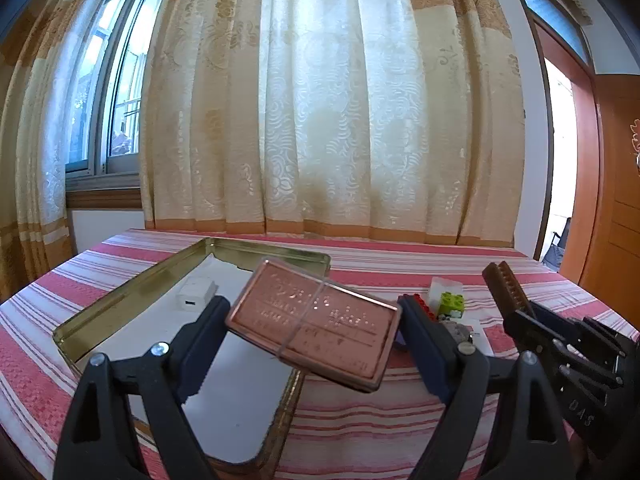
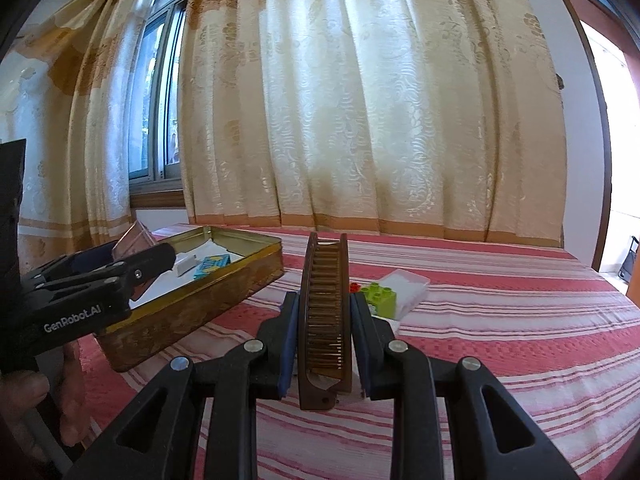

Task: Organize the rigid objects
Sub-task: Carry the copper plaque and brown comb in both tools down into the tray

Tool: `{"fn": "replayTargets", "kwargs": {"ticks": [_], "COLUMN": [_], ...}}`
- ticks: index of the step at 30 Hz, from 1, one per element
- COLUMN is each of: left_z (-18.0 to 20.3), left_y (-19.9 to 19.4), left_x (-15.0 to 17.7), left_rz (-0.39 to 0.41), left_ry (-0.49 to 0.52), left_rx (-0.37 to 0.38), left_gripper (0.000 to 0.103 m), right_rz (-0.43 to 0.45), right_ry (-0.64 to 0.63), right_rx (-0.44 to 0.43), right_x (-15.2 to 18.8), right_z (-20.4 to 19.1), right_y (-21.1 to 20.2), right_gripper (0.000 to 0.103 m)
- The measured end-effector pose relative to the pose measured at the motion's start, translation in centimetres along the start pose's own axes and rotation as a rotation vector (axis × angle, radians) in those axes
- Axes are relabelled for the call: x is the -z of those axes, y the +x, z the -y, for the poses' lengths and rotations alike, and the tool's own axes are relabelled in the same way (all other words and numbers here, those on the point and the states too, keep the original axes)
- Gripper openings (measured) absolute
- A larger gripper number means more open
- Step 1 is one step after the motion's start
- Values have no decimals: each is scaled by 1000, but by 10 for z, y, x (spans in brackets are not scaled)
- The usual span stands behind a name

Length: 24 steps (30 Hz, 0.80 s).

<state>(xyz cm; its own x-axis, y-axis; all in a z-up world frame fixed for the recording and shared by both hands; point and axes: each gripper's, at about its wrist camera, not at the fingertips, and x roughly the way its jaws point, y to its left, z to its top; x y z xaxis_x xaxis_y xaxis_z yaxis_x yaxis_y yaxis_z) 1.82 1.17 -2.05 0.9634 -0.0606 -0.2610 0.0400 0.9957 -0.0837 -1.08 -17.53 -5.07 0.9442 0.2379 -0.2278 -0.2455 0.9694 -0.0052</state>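
The left tool (image 1: 314,320) clamps a clear copper-toned case (image 1: 314,320) tilted above the gold tin (image 1: 120,300); the right tool (image 2: 324,328) pinches a brown comb (image 2: 324,312) beside the tin. Each should be levelled over the tin's bare floor — clear of the white box (image 1: 194,294) — before release.

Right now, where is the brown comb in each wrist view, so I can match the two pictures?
Left wrist view: the brown comb is at the right edge, sticking up from the right gripper.
Right wrist view: the comb is at centre, clamped on edge.
Shared landmark: the gold tin, left of the comb in both.
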Motion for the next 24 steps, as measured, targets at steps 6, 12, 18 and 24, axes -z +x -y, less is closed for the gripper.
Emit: {"fn": "replayTargets", "kwargs": {"ticks": [6, 12, 18, 24], "left_z": [-3, -9, -10, -16], "left_y": [-1, -1, -1, -1], "left_x": [0, 0, 0, -1], "left_rz": [5, 5, 7, 9], "left_ry": [2, -7, -8, -15], "left_rx": [-7, -14, -19, -28], "left_gripper": [86, 86, 86, 86], "right_rz": [1, 4, 7, 5], "right_ry": [-13, -22, -38, -45], "right_rx": [-14, -29, -50, -69], "right_x": [0, -1, -1, -1], "right_z": [-8, -15, -26, -34], "right_y": [2, 4, 6, 7], "right_gripper": [28, 28, 28, 28]}}
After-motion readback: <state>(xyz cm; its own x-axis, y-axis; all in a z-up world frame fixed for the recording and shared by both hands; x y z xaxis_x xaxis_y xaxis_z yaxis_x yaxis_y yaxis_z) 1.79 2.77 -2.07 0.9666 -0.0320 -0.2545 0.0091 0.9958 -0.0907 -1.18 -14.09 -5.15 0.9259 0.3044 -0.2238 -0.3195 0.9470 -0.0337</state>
